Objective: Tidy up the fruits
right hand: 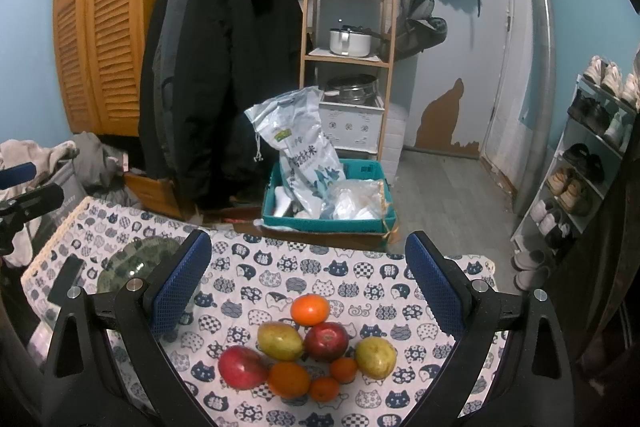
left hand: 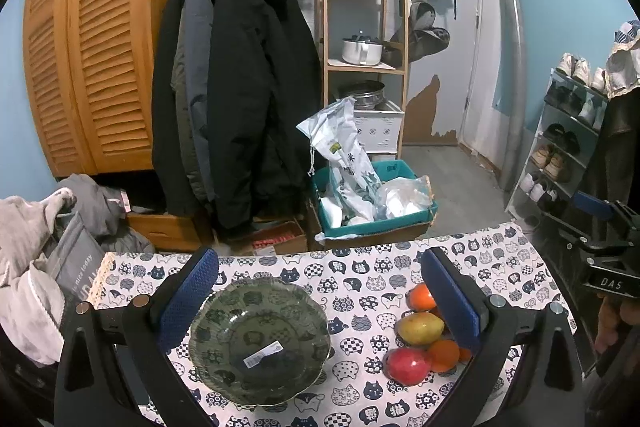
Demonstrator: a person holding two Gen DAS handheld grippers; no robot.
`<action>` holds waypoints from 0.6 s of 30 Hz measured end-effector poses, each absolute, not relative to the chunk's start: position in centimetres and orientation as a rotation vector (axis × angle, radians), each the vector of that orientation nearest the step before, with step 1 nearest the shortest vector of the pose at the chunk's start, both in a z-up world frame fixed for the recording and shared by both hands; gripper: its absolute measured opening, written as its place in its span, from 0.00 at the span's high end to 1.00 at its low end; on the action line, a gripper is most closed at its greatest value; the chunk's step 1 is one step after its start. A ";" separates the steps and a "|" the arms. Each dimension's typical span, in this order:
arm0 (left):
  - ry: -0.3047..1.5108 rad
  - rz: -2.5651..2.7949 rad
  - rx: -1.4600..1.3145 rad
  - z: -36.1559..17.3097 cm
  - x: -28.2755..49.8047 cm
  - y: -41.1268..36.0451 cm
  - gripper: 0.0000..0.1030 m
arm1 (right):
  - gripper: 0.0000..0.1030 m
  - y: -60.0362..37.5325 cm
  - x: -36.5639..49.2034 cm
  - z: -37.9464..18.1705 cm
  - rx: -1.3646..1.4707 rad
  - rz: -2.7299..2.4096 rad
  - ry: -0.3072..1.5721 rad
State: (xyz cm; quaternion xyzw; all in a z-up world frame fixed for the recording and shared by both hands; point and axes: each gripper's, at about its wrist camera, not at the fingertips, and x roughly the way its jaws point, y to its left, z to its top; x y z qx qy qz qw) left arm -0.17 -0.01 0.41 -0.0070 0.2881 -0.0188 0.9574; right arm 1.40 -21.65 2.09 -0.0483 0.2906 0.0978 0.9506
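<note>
Your left gripper (left hand: 320, 291) hangs over the cat-print tablecloth (left hand: 360, 267) with its blue-padded fingers (left hand: 188, 299) spread wide, nothing between them. Green glass bowl (left hand: 260, 341) sits under and between them, toward the left finger, with a barcode sticker (left hand: 263, 353) inside and no fruit in it. In the right wrist view the same bowl (right hand: 132, 261) shows only partly, at far left behind the left finger.

Right of the bowl and apart from it is the fruit pile, all on the cloth. From the right wrist view, left to right: red apple (right hand: 242, 367), yellow-green mango (right hand: 280, 341), large orange (right hand: 289, 379), an orange at the back (right hand: 310, 310), dark red apple (right hand: 326, 341), two small tangerines (right hand: 343, 369) in front, second mango (right hand: 376, 357). The fruits are clustered, most touching a neighbour.

Your right gripper (right hand: 308, 279) hovers above that pile, fingers (right hand: 436, 291) wide apart, gripping nothing, not touching any fruit.

Behind the table: black coats (left hand: 240, 87), a teal crate (right hand: 328, 223) with bags, a shoe rack (right hand: 580, 163) at far right.
</note>
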 end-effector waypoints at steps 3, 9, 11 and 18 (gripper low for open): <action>0.582 -0.038 -0.014 0.3 -0.3 -0.1 0.01 | 0.07 -21.8 1.6 2.1 -0.098 0.200 0.590; 0.580 -0.040 -0.017 0.2 -0.3 0.0 0.01 | 0.07 -21.7 1.4 1.9 -0.099 0.201 0.590; 0.581 -0.040 -0.018 0.2 -0.3 0.0 0.01 | 0.07 -21.7 1.4 1.9 -0.100 0.200 0.591; 0.582 -0.040 -0.022 0.0 -0.4 0.0 0.01 | 0.07 -21.7 1.4 1.9 -0.101 0.200 0.591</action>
